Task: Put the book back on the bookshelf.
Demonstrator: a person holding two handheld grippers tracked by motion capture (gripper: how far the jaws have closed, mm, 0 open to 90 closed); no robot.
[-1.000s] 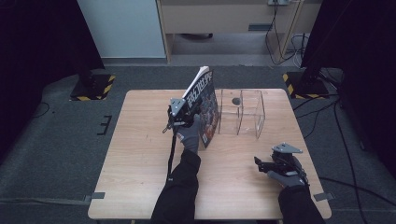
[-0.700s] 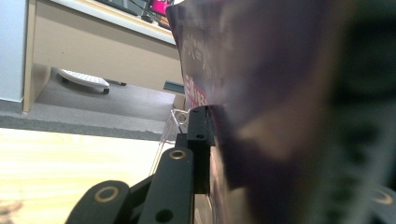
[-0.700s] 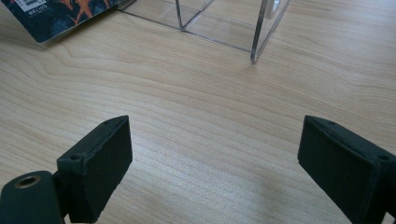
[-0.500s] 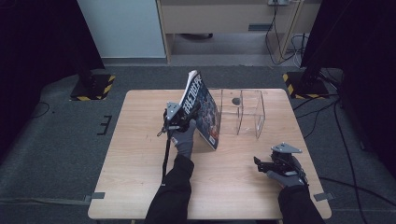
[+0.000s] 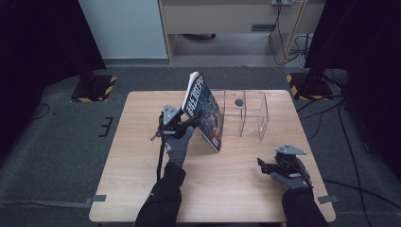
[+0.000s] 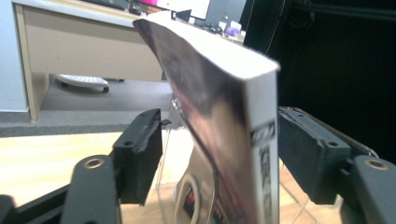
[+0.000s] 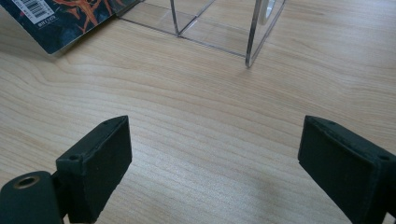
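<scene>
Looks like a lab or office recording corner: dark curtains flanking the wooden worktop [image 5: 142, 189], grey carpet, hazard-striped stand bases [image 5: 92, 90], cabled desk [image 5: 217, 16] beyond the left claw [image 5: 182, 124].

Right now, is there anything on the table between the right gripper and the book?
Nothing visible. Bare table lies between the right gripper and the book. The clear box stands off to the side, behind the book. The left gripper sits at the book, open.

The book [image 5: 204, 109] stands on its bottom edge between my left fingers [image 6: 140, 154], neither pad quite touching it. It's a thick paperback with a dark illustrated cover, white spine, tilting over against the clear acrylic holder [image 5: 246, 113] just behind it.
</scene>
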